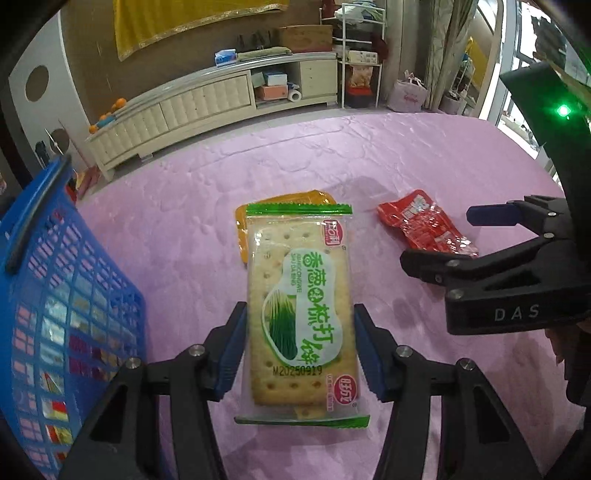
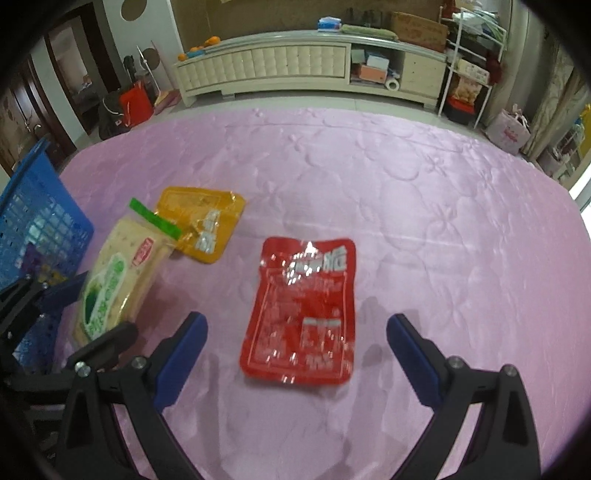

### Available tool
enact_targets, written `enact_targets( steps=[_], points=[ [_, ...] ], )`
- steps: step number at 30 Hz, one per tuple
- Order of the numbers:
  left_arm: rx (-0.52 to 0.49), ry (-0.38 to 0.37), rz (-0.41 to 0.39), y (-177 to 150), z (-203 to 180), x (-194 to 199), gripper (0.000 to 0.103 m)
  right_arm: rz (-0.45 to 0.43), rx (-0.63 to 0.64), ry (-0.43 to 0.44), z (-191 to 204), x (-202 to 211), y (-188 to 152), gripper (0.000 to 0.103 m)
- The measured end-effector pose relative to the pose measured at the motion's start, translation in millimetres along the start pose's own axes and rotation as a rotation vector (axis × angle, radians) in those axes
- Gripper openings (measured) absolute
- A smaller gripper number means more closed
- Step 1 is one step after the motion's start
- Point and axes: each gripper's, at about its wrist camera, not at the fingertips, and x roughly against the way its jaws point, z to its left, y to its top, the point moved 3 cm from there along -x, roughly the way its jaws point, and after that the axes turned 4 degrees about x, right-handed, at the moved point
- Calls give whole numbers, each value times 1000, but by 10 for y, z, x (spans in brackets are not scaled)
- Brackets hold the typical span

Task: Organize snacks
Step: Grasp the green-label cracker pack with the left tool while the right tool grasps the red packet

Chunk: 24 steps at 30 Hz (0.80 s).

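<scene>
Left tongs (image 1: 299,347) clamp the cracker pack (image 1: 301,314); right tongs (image 2: 295,350), spread apart, straddle the red packet (image 2: 303,314).

A pink embossed cloth (image 2: 369,177) covers the table. Beyond it a long cream TV cabinet (image 2: 295,70) stands against the brown wall, oranges (image 2: 207,42) on its left end and a cardboard box (image 2: 417,27) on its right. A white wire rack (image 2: 469,66) stands beside it, a pink bag (image 2: 508,133) on the floor nearby.

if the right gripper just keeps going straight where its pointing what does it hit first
Most likely the red snack packet, which lies flat on the pink cloth straight ahead between the open fingers of the right gripper. Nothing else shows in that line, though depth is hard to judge.
</scene>
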Motion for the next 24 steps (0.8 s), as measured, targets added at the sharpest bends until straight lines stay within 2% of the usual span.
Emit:
enact_targets(
  steps=[1,3,6,8,13,14,15,17,19,21,24],
  points=[
    [1,5,0,3,1,-10,53,-7,0,0,-13,-21,0,95],
    [18,4,8,34,21,-41,53,12,0,7,-45,-84,-25,82],
    [28,-11,13,46,14,-53,53,-7,83,-38,-10,-53,-48,63],
    [15,-17,7,23,-10,-17,53,-18,112,-20,29,-27,-86,58],
    [8,-10,18,11,-43,-52,53,-59,168,13,72,71,-190,29],
    [6,-8,20,6,-46,-52,53,-60,175,33,84,92,-198,7],
    [7,-6,22,-1,-47,-48,53,-58,176,62,108,102,-181,5],
    [12,-8,23,-9,-47,-6,53,-54,197,47,151,104,-203,5],
    [17,-13,18,-10,-42,71,53,-55,183,68,149,137,-242,5],
    [16,-18,11,-11,-38,168,53,-67,154,101,137,248,-267,4],
    [18,-20,-9,-26,-44,378,53,-98,157,101,178,510,-293,4]
  ],
)
